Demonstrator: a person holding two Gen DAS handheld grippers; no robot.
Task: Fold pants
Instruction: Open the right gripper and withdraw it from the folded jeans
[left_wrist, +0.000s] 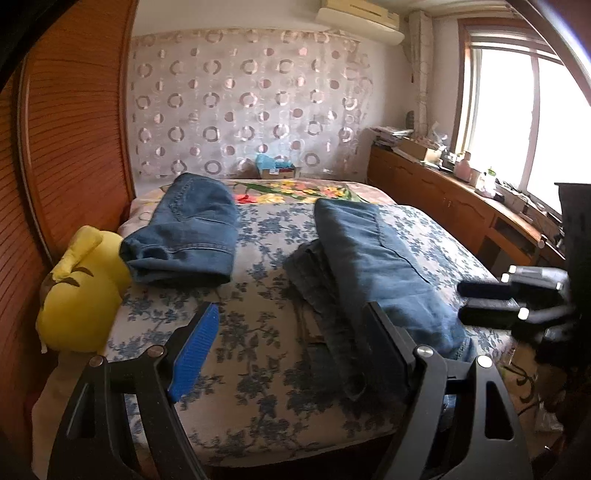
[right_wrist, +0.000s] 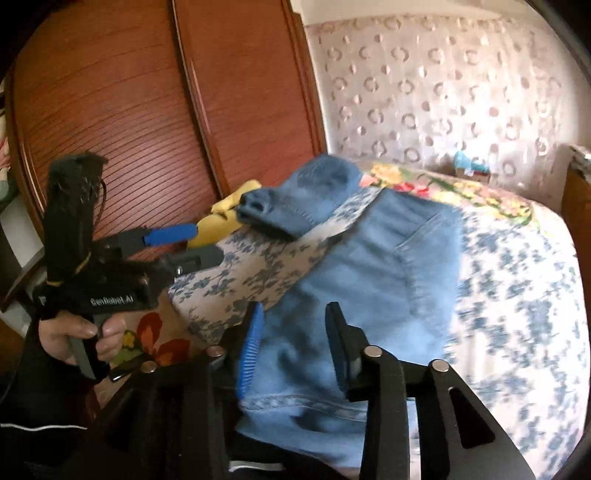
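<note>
Pants (right_wrist: 373, 266) lie below the half-open right gripper (right_wrist: 295, 347), pads not gripping them.

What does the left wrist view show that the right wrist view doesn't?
Only the left wrist view shows the window, the wooden counter below it and the air conditioner. Only the right wrist view shows the hand gripping the left tool. Both show the folded jeans, the pants being folded, the yellow plush toy and the floral bedspread.
</note>
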